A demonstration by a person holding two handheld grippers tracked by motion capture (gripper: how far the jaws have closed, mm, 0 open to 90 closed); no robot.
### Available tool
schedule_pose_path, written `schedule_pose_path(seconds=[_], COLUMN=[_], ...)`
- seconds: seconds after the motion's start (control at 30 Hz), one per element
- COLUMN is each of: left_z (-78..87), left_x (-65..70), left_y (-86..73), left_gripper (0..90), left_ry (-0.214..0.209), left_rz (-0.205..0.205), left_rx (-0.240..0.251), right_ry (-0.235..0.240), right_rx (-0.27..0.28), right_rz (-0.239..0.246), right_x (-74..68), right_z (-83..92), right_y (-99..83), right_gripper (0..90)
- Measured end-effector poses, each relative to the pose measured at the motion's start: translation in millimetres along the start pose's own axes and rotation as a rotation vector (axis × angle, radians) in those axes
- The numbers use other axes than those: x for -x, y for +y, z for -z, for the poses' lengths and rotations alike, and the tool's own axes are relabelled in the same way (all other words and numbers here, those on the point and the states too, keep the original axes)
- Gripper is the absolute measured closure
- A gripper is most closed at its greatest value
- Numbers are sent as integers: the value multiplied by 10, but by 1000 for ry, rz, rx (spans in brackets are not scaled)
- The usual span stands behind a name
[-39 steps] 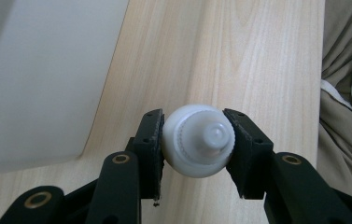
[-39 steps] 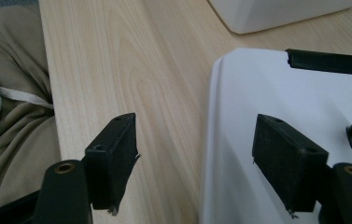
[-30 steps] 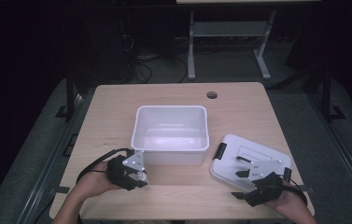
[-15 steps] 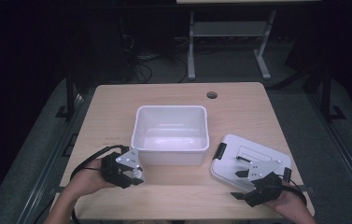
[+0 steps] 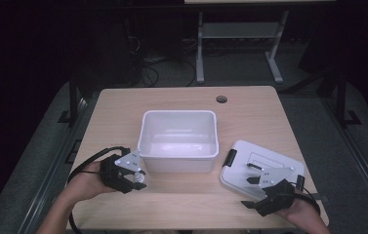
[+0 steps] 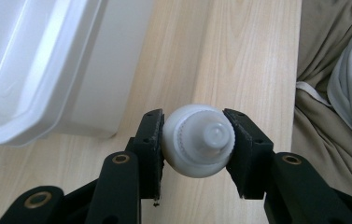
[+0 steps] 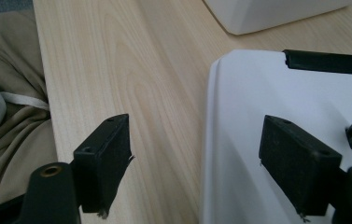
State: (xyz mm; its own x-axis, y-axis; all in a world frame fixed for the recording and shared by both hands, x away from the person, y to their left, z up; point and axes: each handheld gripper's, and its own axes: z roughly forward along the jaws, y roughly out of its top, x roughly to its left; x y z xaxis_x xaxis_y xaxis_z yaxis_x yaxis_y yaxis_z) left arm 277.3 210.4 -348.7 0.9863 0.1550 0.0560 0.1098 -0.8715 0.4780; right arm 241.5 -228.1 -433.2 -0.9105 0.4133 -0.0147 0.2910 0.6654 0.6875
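A small white bottle with a ribbed cap is seen end-on, clamped between the pads of my left gripper. That gripper hovers just off the near left corner of the white plastic bin. My right gripper is open at the near left edge of the white lid, which lies flat on the table. Its jaws have just been opening. In the right gripper view one jaw stands over bare wood and the other over the lid, and neither presses on anything.
The bin stands empty at the table's middle. A black latch sits on the lid's left end. A round cable hole is at the table's far side. The person's clothing lies along the near table edge.
The left hand has lifted the bottle a little and drifted slightly left, away from the bin's corner. The right hand has stayed in place by the lid.
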Motion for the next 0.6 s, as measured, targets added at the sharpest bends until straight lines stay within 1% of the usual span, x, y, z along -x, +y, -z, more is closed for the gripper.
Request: schedule_pose_path(seconds=[0.2,0.27,0.3,0.43,0.5,0.6], left_z=[71,90,100,138,163,205], left_x=[-5,-4,-1,-5,-23,-48], left_y=[21,29,35,64,78,101], left_gripper=[596,596,596,596,596,596], left_ry=[1,2,1,1,4,10], left_rz=[-2,-1,-1,-4,-4,0], left_rx=[5,9,13,9,5,8], right_ry=[-2,-1,0,-3,-3,1], right_rx=[-3,-5,-3,2,5,-2], right_rz=[-9,-8,-1,-11,-3,-10], right_x=[-9,-9,-4,-4,3,0], right_z=[-15,-18,-19,-8,-8,-9], right_y=[4,6,5,9,6,-1], right_gripper=[201,200,200,197,197,197])
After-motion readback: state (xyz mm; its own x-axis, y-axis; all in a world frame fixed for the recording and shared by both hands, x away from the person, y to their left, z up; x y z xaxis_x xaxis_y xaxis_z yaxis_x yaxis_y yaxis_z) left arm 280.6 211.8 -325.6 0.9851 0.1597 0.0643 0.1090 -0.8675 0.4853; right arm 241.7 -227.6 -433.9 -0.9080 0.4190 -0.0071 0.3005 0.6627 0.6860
